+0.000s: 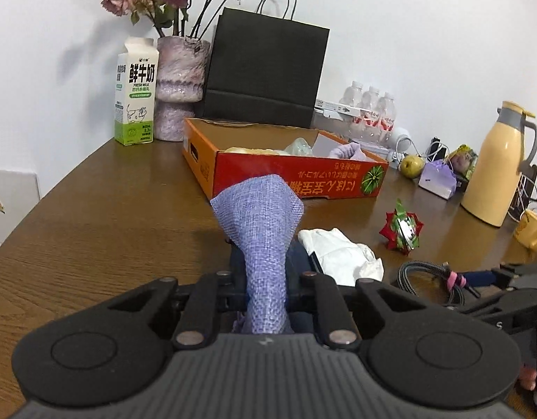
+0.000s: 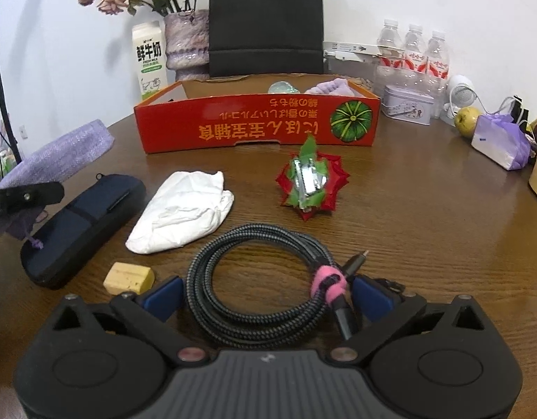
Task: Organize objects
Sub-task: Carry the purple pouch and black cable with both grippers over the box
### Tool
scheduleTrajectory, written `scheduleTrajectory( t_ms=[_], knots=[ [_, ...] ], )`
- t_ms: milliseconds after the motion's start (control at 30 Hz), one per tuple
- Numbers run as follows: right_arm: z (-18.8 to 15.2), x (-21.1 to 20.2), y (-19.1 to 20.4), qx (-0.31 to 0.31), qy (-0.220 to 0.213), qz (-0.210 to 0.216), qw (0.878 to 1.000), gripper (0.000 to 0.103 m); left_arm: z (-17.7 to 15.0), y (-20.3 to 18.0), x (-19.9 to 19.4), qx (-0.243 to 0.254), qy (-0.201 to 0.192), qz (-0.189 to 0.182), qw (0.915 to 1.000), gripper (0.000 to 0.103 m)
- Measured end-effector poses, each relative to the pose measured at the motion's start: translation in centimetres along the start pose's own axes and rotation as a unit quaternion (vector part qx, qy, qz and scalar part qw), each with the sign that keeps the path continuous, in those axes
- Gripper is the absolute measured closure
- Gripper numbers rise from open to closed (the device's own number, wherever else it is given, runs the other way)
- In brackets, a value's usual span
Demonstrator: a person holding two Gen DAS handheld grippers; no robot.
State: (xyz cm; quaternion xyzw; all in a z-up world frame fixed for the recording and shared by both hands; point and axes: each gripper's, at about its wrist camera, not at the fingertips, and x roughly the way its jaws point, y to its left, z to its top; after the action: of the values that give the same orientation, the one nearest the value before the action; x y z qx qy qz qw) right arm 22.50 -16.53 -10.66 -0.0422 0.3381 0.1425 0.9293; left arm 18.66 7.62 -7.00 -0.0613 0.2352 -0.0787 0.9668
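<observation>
Left tongs (image 1: 265,279) clamped tight on the lilac woven fabric pouch (image 1: 259,223), lifted above the brown wooden counter (image 1: 111,216), short of the red-orange cardboard tray (image 2: 254,122). Right tongs (image 2: 268,296) gape wide around the coiled black braided cable (image 2: 261,286), pads not pressing. The tray holds a purple cloth (image 2: 333,88) and a pale green glassy piece (image 2: 282,87). Waiting outside: dark navy zip case (image 2: 79,227), crumpled white tissue (image 2: 184,213), yellow sponge block (image 2: 128,277), red-green foil ornament (image 2: 312,181). I'd say early going.

Even indoor light, soft shadows on wall, mild tabletop sheen, strong fisheye bending, dark corners.
</observation>
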Motion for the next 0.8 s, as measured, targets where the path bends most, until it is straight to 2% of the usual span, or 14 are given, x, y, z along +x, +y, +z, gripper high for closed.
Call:
scheduleTrajectory(
  t_ms=[67, 100, 133, 200, 400, 800],
  knots=[
    [0.1, 0.1, 0.2, -0.003, 0.0, 0.005, 1.0, 0.0, -0.2, -0.1, 0.0, -0.001, 0.001, 0.005, 1.0, 0.088],
    [0.1, 0.1, 0.1, -0.003, -0.002, 0.006, 1.0, 0.002, -0.3, -0.1, -0.1, -0.003, 0.001, 0.006, 1.0, 0.088],
    [0.1, -0.1, 0.1, -0.001, -0.009, 0.008, 1.0, 0.009, -0.3, -0.1, -0.1, -0.004, 0.001, 0.008, 1.0, 0.088],
    [0.0, -0.3, 0.0, 0.001, -0.014, 0.016, 1.0, 0.01, -0.4, -0.2, -0.3, -0.006, -0.002, 0.012, 0.9999, 0.088],
    [-0.5, -2.4, 0.2, -0.007, -0.067, 0.017, 0.998, 0.011, -0.4, -0.7, -0.8, -0.006, -0.005, 0.024, 0.9997, 0.088],
    [-0.2, -4.4, -0.5, -0.016, -0.105, 0.024, 0.994, 0.011, 0.8, -3.9, -1.1, 0.008, -0.016, 0.024, 0.9996, 0.088]
  ],
)
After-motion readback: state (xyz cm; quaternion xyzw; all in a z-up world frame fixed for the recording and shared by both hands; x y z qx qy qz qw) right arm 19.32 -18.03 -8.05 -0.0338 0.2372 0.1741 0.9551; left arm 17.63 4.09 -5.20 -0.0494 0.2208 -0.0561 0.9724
